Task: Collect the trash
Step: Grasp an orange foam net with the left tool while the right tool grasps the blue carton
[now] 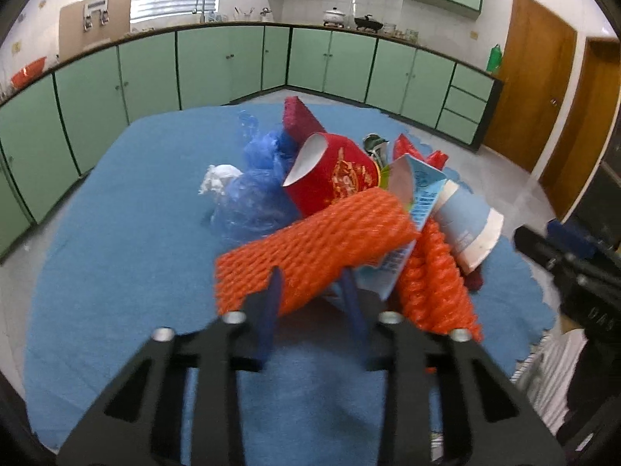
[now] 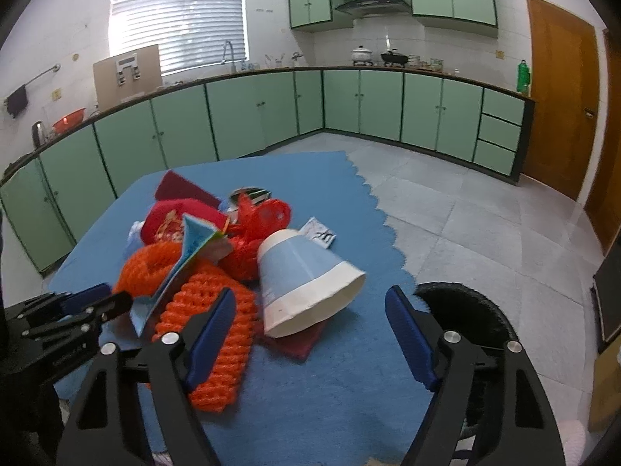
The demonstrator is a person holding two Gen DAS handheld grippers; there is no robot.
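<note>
Pinching an orange foam net [image 1: 310,244], the left tool [image 1: 312,291] is narrowed, while the right tool [image 2: 310,310] gapes empty.

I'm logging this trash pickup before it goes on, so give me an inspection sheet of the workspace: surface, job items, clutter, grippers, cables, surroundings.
Surface: blue scallop-edged mat on grey floor tiles.
Job's things: orange foam fruit net, a second flattened orange foam net, red paper cup with gold print, pale blue and white paper cup on its side, light blue carton, crumpled blue plastic bag, white tissue wad, all in one heap.
Clutter: round black bin beside the mat.
Grippers: left gripper closed on the orange foam fruit net; right gripper open, the cup ahead of it.
Cables: nothing seen.
Surroundings: green kitchen cabinets, wooden door.
</note>
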